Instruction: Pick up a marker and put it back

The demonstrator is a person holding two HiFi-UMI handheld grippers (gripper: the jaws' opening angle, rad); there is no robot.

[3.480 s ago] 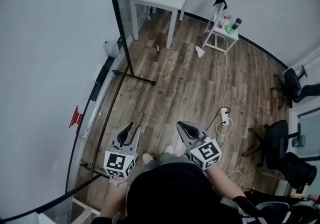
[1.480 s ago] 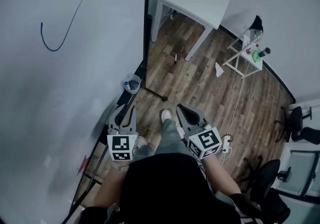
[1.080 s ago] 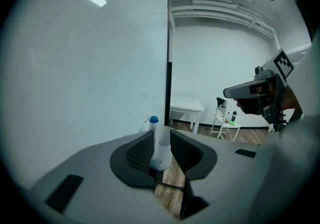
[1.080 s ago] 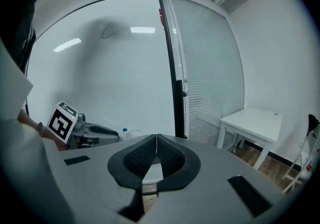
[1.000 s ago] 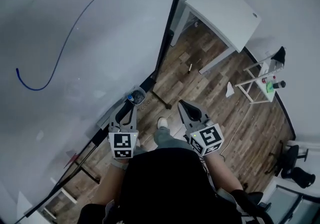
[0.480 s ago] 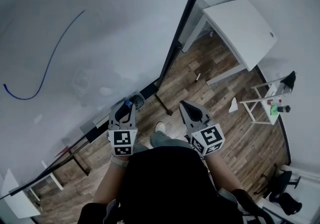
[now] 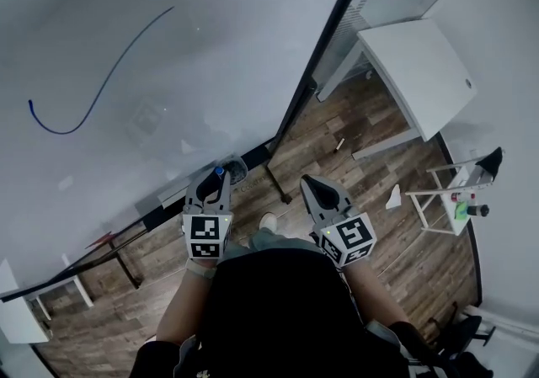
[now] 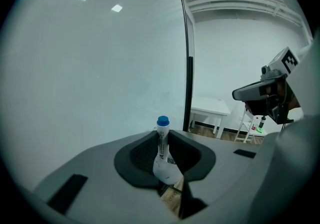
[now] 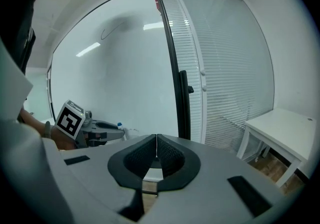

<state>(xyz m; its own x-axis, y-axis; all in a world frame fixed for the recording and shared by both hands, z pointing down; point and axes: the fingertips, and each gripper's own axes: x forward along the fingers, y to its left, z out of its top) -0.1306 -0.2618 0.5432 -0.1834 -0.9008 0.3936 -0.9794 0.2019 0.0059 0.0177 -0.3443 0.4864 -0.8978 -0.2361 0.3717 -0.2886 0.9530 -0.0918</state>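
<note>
A white marker with a blue cap (image 8: 162, 135) stands between the jaws of my left gripper (image 8: 163, 144), which is shut on it; the cap pokes out past the tips. In the head view the left gripper (image 7: 211, 186) is close to the whiteboard's lower edge, with the blue cap (image 7: 218, 172) at its tips and a small round holder (image 7: 236, 169) just to their right. My right gripper (image 7: 312, 185) hangs level with it to the right, jaws shut and empty (image 9: 156, 149). It is apart from the marker.
The whiteboard (image 7: 168, 48) bears one curved blue line (image 7: 101, 82). Its black frame post (image 7: 324, 48) and stand foot (image 7: 276, 183) are just ahead. A white table (image 7: 421, 73) and a small white rack (image 7: 450, 195) stand to the right on the wooden floor.
The person has walked up to the whiteboard and turned towards it. My left gripper has come up to the round holder, and the blue-capped marker now shows between its jaws. The right gripper stays shut.
</note>
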